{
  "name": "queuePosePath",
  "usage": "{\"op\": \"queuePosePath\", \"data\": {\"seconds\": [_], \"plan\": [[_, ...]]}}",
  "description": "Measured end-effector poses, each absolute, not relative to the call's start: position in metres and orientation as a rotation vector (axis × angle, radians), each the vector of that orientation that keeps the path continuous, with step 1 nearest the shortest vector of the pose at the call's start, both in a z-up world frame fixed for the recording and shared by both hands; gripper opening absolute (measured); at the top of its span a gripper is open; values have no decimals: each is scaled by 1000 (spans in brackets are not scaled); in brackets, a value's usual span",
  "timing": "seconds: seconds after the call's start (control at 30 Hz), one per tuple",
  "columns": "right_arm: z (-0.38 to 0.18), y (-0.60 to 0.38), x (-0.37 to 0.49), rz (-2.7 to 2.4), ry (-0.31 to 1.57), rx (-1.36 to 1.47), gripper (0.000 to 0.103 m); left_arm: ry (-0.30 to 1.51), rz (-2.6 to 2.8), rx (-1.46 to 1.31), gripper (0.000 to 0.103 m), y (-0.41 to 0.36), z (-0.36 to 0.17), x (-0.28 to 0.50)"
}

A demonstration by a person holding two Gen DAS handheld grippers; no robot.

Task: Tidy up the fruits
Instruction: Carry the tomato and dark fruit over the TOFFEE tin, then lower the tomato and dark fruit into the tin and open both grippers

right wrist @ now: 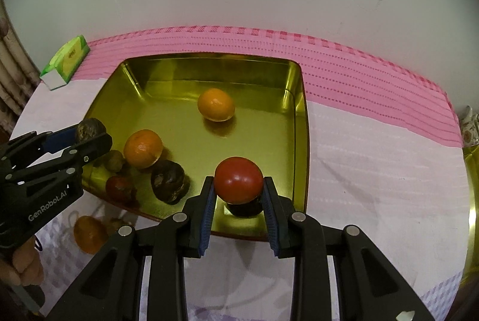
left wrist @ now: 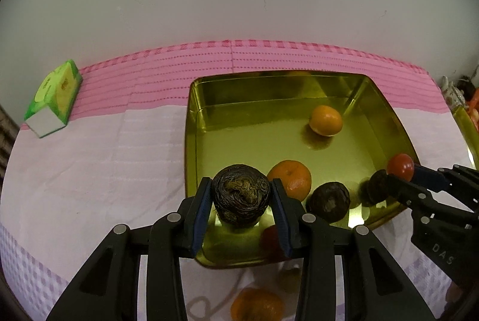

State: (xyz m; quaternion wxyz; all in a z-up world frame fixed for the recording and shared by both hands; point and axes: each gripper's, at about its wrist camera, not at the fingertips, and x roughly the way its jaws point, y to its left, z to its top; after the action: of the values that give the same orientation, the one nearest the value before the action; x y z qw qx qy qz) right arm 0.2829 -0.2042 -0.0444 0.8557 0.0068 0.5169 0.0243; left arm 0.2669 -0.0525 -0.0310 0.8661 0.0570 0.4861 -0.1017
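Observation:
A gold metal tray (left wrist: pixel 191 141) (right wrist: pixel 299 123) sits on the cloth. My left gripper (left wrist: pixel 241 195) (right wrist: pixel 89 138) is shut on a dark wrinkled fruit (left wrist: pixel 241 195) (right wrist: pixel 89 126), held above the tray's near left corner. My right gripper (right wrist: pixel 239 183) (left wrist: pixel 401 171) is shut on a red tomato (right wrist: pixel 239 180) (left wrist: pixel 400 166), held over the tray's near right edge. In the tray lie two oranges (left wrist: pixel 325 120) (left wrist: pixel 292 178) (right wrist: pixel 216 104) (right wrist: pixel 143 148), a dark wrinkled fruit (left wrist: pixel 328 201) (right wrist: pixel 169 181) and a reddish fruit (right wrist: pixel 119 187). Another orange (left wrist: pixel 257 304) (right wrist: pixel 89 234) lies on the cloth in front of the tray.
A green tissue box (left wrist: pixel 55 98) (right wrist: pixel 66 62) stands at the back left on the pink cloth (left wrist: pixel 269 57). A white wall rises behind the table. A second gold rim (right wrist: pixel 470 201) and some clutter (left wrist: pixel 461 96) are at the far right.

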Motion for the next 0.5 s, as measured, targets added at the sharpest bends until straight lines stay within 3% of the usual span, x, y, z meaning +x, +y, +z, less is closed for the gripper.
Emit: {"op": "queuePosePath", "data": {"seconds": [0.5], "plan": [[-55, -208, 294, 44, 1110, 27, 29, 1051, -200, 148, 40, -56, -44, 279]]}}
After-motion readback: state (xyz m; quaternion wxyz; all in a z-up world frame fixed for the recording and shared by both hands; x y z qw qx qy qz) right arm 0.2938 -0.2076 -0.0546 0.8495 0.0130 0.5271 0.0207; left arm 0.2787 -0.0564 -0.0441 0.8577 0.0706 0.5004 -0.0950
